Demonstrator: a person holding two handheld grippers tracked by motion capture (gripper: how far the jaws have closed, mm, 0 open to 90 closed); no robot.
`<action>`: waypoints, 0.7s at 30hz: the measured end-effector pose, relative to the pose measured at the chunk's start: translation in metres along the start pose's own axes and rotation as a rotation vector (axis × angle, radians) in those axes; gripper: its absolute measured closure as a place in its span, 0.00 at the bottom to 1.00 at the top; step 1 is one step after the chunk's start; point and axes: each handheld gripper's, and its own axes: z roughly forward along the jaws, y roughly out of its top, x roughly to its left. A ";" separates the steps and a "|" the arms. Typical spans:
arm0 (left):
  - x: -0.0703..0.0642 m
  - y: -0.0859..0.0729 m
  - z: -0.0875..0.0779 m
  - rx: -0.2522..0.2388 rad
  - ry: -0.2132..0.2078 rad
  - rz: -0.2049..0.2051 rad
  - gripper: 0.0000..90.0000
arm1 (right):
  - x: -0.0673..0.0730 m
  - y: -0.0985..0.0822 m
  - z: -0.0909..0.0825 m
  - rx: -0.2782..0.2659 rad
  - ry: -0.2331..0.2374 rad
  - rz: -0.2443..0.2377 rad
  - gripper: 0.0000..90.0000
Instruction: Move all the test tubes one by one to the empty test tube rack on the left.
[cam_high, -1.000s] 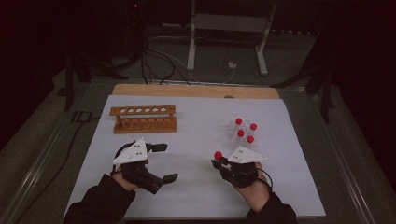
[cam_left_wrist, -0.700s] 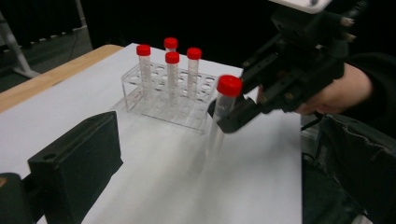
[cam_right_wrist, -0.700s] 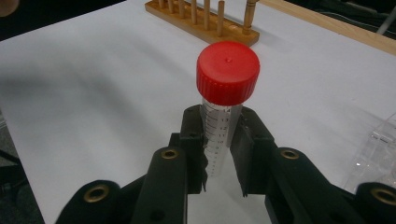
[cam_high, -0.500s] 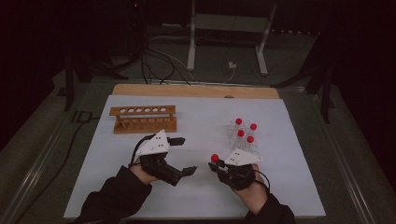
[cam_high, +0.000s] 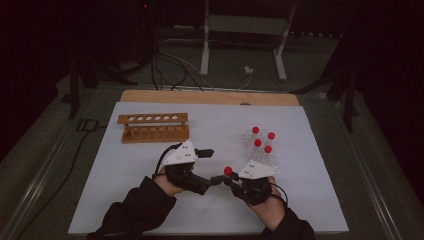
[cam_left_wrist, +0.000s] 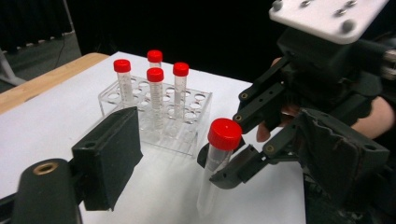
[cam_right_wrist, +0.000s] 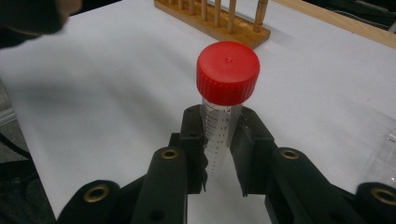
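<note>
Tube (cam_right_wrist: 219, 135) stands upright, red cap up, pinched by the right gripper (cam_high: 231, 181) near the bench's front edge. Left gripper (cam_high: 212, 167) jaws, spread around nothing, have just been closing.

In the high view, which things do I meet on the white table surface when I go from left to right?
wooden rack → left gripper → red-capped tube held in the right gripper → clear rack with four red-capped tubes.

Dim high view, dark surroundings; brighter gripper views, soft shadows, slight blur.
</note>
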 end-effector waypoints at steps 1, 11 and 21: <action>-0.001 0.000 0.002 0.004 -0.001 0.004 0.21 | 0.000 0.000 0.000 -0.001 0.003 -0.002 0.83; -0.005 -0.004 0.020 0.029 -0.006 0.034 0.44 | 0.001 0.000 0.001 0.002 0.010 -0.008 0.83; -0.009 -0.005 0.027 0.051 0.001 0.086 0.63 | 0.002 0.000 0.001 0.003 0.014 -0.007 0.83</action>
